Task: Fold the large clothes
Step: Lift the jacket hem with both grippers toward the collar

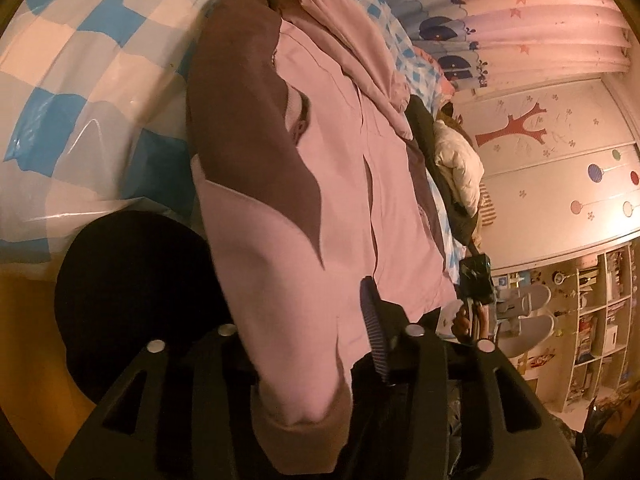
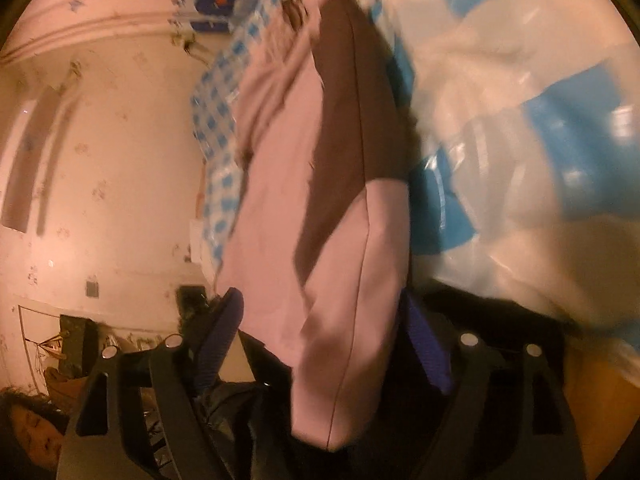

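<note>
The bed [image 1: 80,92] fills most of what I see, covered by a glossy blue-and-white checked sheet [image 2: 520,128] that wrinkles and shines under the light. Across it lies the large garment [image 1: 328,168], a pale pink top with dark brown panels, stretched out lengthways away from me, its near edge hanging over the side of the bed toward both my tools. Behind it a pink curtain [image 1: 540,20] with blue whale shapes hangs by a wardrobe door [image 1: 560,152] painted with a red tree, and a shelf unit [image 1: 600,304] stands lower down. A dark round shape [image 1: 132,292] sits at the near edge of the bed by my left hand; I cannot tell what it is.

My left gripper [image 1: 304,352] has its jaws partly apart, with a pink fold and its brown cuff lying between them; the fabric looks loose there, not pinched. My right gripper [image 2: 320,344] stands wide apart, the pink hem drooping through the gap between its purple pads [image 2: 216,344], and I see no pad pressing on it.
</note>
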A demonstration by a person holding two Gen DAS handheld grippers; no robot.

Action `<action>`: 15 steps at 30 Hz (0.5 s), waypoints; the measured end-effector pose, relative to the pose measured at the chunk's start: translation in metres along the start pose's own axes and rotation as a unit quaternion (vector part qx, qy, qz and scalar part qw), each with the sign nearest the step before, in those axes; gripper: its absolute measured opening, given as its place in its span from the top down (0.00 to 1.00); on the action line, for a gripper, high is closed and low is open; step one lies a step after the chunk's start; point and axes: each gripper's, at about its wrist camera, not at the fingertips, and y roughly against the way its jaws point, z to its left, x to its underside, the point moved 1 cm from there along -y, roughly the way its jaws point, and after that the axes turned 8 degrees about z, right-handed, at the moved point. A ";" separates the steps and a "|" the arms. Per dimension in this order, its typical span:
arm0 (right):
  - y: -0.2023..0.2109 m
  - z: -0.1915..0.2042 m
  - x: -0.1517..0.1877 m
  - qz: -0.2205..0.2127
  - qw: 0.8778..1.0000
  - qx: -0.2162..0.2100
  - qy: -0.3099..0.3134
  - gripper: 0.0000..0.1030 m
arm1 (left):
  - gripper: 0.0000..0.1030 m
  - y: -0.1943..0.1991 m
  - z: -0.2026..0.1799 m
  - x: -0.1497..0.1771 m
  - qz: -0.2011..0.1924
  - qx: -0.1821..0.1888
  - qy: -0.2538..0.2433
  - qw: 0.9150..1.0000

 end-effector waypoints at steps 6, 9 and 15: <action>-0.015 0.014 -0.002 -0.004 1.000 -0.012 0.028 0.77 | 0.81 0.000 0.001 0.001 -0.005 -0.021 -0.007 1.000; -0.017 0.025 0.007 -0.022 0.998 -0.030 0.040 0.79 | 0.89 -0.002 -0.002 0.002 -0.015 -0.015 -0.008 1.000; 0.004 0.059 0.032 -0.095 0.983 -0.136 0.082 0.80 | 0.90 0.038 -0.043 0.015 -0.080 0.043 -0.040 0.995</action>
